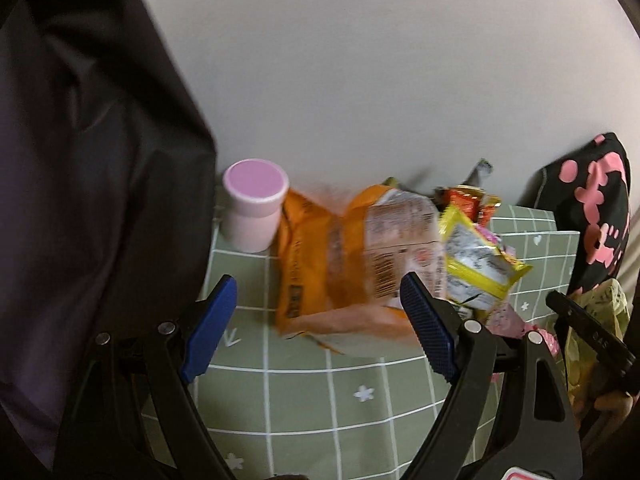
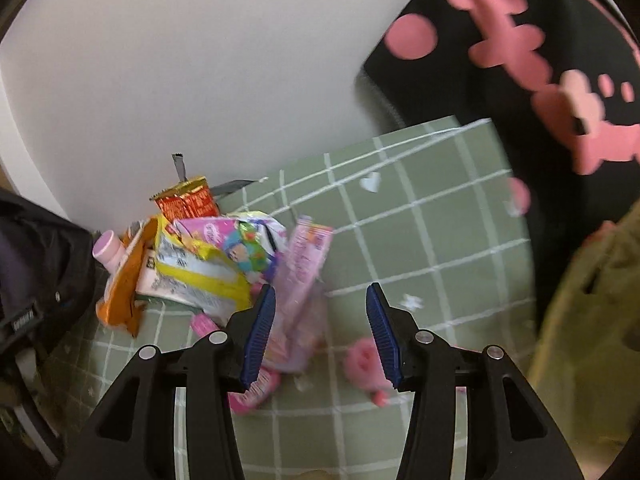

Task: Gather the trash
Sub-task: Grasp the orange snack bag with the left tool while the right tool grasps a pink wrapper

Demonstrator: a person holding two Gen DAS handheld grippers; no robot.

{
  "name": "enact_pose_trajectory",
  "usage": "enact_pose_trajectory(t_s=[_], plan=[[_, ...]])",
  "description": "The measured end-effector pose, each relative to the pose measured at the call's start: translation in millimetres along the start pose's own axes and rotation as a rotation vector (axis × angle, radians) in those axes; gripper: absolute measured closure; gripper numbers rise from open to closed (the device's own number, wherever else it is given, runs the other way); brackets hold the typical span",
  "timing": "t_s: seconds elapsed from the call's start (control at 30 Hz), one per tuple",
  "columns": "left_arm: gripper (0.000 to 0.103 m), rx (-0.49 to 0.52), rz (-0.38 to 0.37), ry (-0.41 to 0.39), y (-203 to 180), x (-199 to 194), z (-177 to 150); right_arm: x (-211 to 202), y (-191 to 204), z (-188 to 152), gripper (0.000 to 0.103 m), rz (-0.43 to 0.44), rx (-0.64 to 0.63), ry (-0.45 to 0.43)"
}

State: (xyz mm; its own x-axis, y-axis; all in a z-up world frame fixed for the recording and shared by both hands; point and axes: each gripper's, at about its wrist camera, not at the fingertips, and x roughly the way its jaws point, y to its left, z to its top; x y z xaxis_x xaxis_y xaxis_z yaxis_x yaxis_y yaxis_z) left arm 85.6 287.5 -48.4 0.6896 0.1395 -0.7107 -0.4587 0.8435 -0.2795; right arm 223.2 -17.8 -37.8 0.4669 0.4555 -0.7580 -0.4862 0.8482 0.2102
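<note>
Nearest, the left gripper (image 1: 318, 320) is seen with its fingers (image 1: 210, 324) spread wide and nothing held; bare green checked cloth on the desk (image 1: 304, 400) lies between them. The right gripper (image 2: 320, 334) is also open and empty, its fingers (image 2: 258, 336) set somewhat less wide over the cloth, with a pale pink wrapper (image 2: 300, 292) just beside the left finger and a small pink lump (image 2: 362, 358) near the right one.

Just beyond the left gripper an orange bag (image 1: 344, 264) lies flat, with a yellow-edged packet (image 1: 480, 264) overlapping its right side. A red packet (image 2: 186, 200) stands at the far end of the heap, against the wall (image 1: 360, 60). A pink bottle (image 1: 254, 208) stands upright at the far left, touching the orange bag.

Nothing is judged collected yet: the whole heap remains on the desk. A yellowish-green bag (image 2: 592, 320) at the near right may be meant for the trash, though that cannot be confirmed.

Open cloth is left on the right half of the desk, up to its far edge. Movement is hemmed in by a dark garment (image 1: 88, 160) on the left, the wall behind, and a black cushion with pink print (image 2: 540, 80) at the far right.
</note>
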Motion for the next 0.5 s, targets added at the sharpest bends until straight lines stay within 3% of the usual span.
enact_pose_trajectory(t_s=[0.33, 0.5], plan=[[0.026, -0.041, -0.022, 0.054, 19.5, 31.0, 4.6, 67.2, 20.2, 13.0, 0.058, -0.03, -0.028, 0.105], [0.027, -0.058, -0.029, 0.079, 24.9, 46.2, 6.6, 78.8, 19.1, 14.2, 0.082, -0.008, -0.032, 0.155]])
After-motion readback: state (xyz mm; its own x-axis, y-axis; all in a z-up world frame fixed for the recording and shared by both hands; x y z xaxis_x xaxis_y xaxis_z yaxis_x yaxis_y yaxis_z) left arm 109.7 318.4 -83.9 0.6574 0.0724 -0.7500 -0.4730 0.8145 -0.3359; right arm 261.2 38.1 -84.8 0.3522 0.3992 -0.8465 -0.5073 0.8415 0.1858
